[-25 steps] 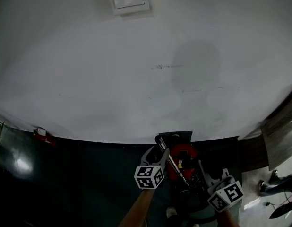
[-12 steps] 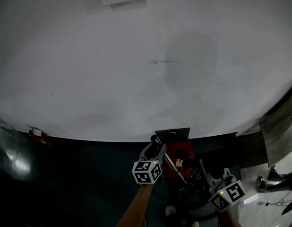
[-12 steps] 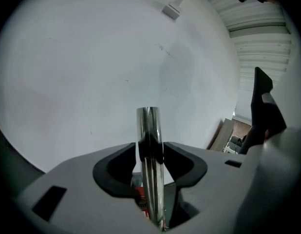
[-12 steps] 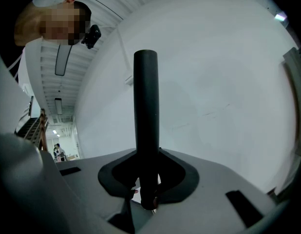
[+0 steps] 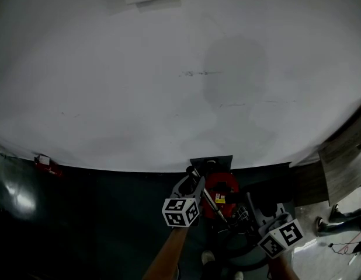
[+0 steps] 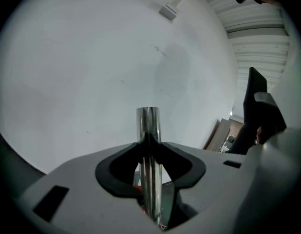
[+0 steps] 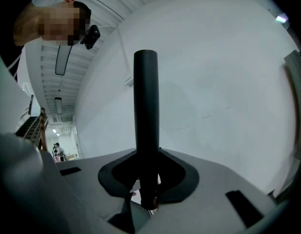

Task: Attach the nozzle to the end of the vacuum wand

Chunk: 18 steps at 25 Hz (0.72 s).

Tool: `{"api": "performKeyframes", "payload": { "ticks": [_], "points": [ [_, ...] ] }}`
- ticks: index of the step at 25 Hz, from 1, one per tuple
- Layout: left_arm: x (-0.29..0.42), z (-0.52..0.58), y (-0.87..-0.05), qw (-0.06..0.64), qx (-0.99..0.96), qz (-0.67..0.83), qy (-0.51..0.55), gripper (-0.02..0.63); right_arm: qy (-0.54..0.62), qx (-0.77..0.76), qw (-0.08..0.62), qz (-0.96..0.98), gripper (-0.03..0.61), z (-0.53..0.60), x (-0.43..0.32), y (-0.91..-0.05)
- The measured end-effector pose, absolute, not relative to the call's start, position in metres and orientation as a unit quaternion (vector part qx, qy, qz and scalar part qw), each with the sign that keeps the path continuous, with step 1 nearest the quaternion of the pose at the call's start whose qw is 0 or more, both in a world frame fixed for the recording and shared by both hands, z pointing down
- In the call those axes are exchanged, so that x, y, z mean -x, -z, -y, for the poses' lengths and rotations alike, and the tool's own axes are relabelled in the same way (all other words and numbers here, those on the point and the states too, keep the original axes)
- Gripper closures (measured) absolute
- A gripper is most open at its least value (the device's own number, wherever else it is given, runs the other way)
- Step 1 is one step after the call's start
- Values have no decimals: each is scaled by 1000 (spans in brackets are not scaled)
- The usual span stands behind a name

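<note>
Chrome wand (image 6: 148,123) sits between just-closing left tongs (image 6: 149,141), black nozzle (image 7: 146,101) between right tongs (image 7: 147,154).

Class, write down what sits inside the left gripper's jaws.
A shiny metal vacuum wand stands between the left gripper's jaws, which have just been closing and pinch it. Its lower end is covered by the gripper body.

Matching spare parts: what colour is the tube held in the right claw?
Plain black; the nozzle shows best in the right gripper view.
</note>
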<state>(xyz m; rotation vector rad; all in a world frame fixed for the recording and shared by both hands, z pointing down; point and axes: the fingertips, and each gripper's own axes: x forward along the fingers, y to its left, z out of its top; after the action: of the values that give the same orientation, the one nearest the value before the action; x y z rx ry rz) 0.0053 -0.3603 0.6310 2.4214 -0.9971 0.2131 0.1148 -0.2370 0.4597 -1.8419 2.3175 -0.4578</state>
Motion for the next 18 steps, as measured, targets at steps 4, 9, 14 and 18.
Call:
{"api": "performKeyframes", "payload": {
  "ticks": [4,9,14,18],
  "points": [
    [-12,344,-620,244,-898,357,-84,463,146,610,89,-774,486,242,-116,-442],
    [-32,321,-601,220,-911,338,-86,463,134,601,98,-782,486,252,-115,-418],
    [-51,303,-586,203,-921,321,-87,463,121,585,112,-794,486,267,-114,-391],
    [-64,291,-576,190,-928,309,-87,463,112,576,101,-803,486,274,-113,-381]
  ]
}}
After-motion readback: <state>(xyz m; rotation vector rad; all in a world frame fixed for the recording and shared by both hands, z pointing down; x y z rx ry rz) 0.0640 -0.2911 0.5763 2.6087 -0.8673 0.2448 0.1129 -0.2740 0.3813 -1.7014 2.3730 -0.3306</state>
